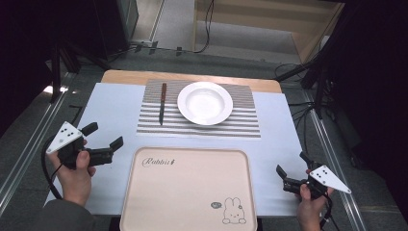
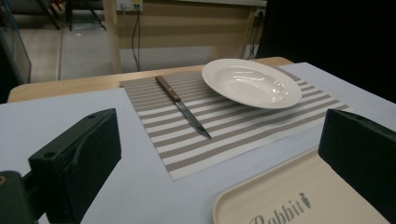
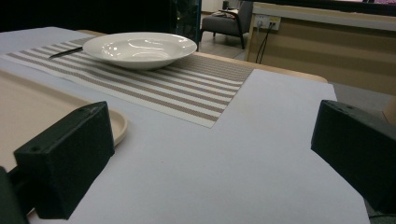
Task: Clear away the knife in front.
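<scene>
A white deep plate (image 1: 205,102) (image 2: 251,82) (image 3: 139,48) rests on a striped placemat (image 1: 240,122) (image 2: 224,130) (image 3: 187,91). To its left on the mat lies a knife (image 1: 162,103) (image 2: 182,106) (image 3: 65,52) with a brown wooden handle, blade toward me. A beige tray (image 1: 187,192) (image 2: 289,196) (image 3: 32,107) printed with "Rabbit" and a bunny sits at the near edge. My left gripper (image 1: 103,135) (image 2: 219,158) hovers open left of the tray, nothing between its jaws. My right gripper (image 1: 293,163) (image 3: 210,154) stands open right of the tray, also holding nothing.
A pale blue cover (image 1: 115,110) overlays the wooden table (image 1: 130,76). Metal rails (image 1: 29,144) run along both sides. Cables (image 1: 207,24) trail on the floor beyond the far edge, by a wooden counter (image 2: 187,32).
</scene>
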Motion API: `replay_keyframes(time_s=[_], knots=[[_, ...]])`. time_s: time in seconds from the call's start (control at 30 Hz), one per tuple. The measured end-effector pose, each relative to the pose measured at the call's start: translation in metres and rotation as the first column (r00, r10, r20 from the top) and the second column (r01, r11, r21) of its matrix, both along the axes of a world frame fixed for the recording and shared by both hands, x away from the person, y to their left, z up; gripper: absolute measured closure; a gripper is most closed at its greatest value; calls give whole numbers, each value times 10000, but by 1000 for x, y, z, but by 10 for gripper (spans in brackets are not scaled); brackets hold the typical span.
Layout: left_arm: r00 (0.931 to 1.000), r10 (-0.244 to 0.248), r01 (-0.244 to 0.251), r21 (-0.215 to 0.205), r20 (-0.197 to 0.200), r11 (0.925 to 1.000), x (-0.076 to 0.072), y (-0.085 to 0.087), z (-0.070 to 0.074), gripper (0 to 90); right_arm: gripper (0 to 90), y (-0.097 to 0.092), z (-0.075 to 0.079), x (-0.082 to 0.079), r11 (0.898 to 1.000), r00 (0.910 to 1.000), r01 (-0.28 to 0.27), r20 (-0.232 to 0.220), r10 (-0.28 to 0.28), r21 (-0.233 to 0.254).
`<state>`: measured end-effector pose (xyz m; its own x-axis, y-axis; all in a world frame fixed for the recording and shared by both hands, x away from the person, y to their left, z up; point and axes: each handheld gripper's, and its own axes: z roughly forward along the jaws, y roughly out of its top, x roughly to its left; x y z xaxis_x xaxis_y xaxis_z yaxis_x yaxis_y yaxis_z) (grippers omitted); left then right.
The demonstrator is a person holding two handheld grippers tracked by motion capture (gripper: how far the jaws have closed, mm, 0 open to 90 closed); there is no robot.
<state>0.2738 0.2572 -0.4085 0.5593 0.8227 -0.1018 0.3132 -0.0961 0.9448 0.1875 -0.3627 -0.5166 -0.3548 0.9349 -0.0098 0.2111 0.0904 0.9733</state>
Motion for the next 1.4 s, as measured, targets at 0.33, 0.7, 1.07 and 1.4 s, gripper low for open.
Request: replay_keyframes(time_s=[0.33,0.7,1.07,1.4], knots=[[9988,-281,287,132,-401,9995,35,-29,10,0,0,0,0,1,10000,10000,-22,-11,22,-17],[9961,-418,434,197,-783,9989,66,-49,19,0,0,1,-1,2,10000,9999,-58,-163,57,-62],[9920,-371,420,381,-1206,9984,96,-67,21,8,0,2,-1,3,9999,9999,-22,-152,20,-164],[9799,-107,225,570,-1992,9981,137,-93,12,33,0,2,-1,4,9998,9999,-36,-151,34,-185]])
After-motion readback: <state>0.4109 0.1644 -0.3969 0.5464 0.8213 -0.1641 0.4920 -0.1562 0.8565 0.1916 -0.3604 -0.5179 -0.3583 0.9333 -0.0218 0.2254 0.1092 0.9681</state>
